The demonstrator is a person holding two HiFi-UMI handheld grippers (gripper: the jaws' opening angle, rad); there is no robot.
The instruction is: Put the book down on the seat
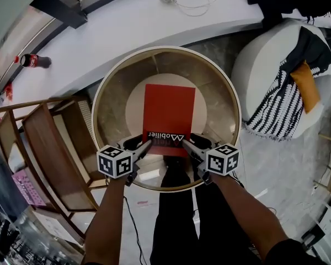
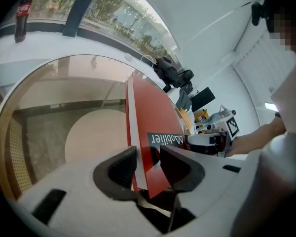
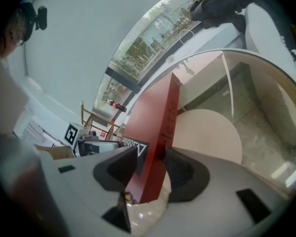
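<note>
While one red book (image 1: 168, 112) sits flat over one round table (image 1: 99, 101) in the head view, the left gripper (image 1: 146, 144) and right gripper (image 1: 186, 142) hold its near edge; left gripper view: jaws slightly apart, clamped on one near corner; right gripper view: jaws likewise clamped on the spine end.

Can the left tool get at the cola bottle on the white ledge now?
Probably not: the left tool is shut on the red rectangular book, and the brown wooden chairs stand partly between it and the red-capped cola bottle.
</note>
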